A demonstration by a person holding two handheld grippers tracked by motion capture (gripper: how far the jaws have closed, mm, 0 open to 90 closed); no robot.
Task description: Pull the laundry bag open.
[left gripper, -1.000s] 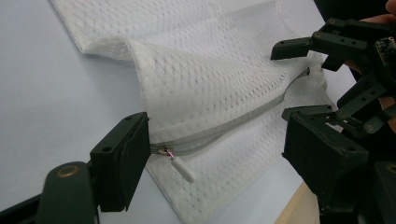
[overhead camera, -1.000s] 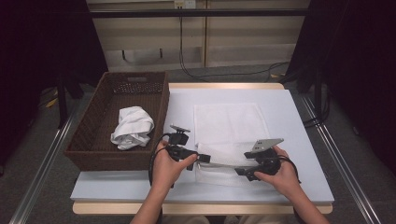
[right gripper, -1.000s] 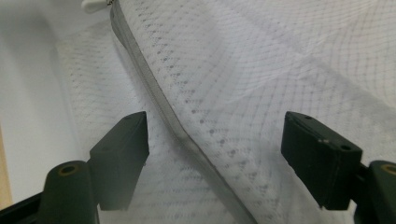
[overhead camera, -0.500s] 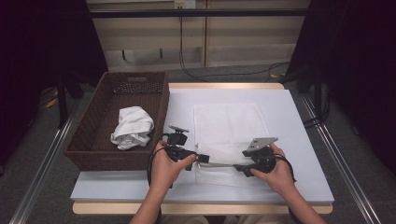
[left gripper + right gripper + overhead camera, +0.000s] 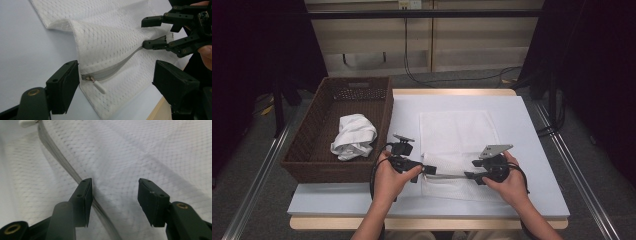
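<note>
While the white mesh bag [image 5: 459, 150] lies flat at the middle of the table [image 5: 532, 150], its zipper [image 5: 117, 66] runs across the lower centre of the high view, from the left gripper [image 5: 424, 169] to the right gripper [image 5: 471, 176]. In the left gripper view the jaws stand apart, the zipper pull [image 5: 98, 86] in the gap just beside the left jaw. The right gripper's jaws have just been closing around a raised fold by the zipper, not yet pressing it.
</note>
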